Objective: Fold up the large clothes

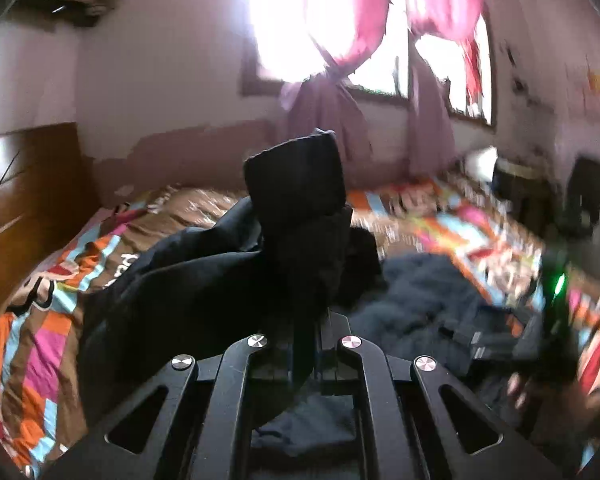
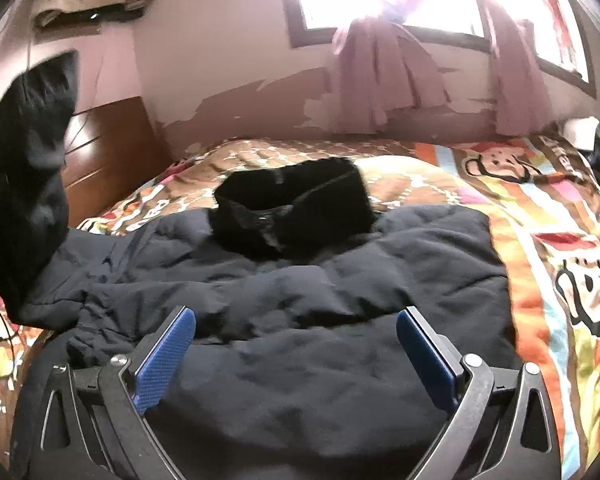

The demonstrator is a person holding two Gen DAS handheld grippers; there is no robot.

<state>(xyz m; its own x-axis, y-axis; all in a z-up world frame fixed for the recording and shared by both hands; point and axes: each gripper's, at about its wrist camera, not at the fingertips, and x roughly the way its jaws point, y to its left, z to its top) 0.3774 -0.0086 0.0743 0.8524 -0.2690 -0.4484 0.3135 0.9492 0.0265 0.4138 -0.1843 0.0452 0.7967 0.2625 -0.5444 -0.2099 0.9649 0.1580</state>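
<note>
A dark navy padded jacket [image 2: 300,288] lies spread on the bed, its black collar [image 2: 292,204] at the far side. My left gripper [image 1: 306,320] is shut on the jacket's black sleeve [image 1: 296,184] and holds it raised above the bed; the cuff stands up past the fingers. That lifted sleeve [image 2: 24,168] hangs at the left in the right wrist view. My right gripper [image 2: 296,344] is open and empty, low over the jacket's near part, its blue pads [image 2: 164,356] wide apart. It shows blurred at the right in the left wrist view [image 1: 556,304].
The bed has a colourful cartoon bedspread [image 2: 560,240]. A wooden headboard [image 2: 108,152] stands at the left. A peeling wall with windows and pink curtains [image 2: 380,80] lies behind the bed. Dark objects [image 1: 584,192] sit at the far right edge.
</note>
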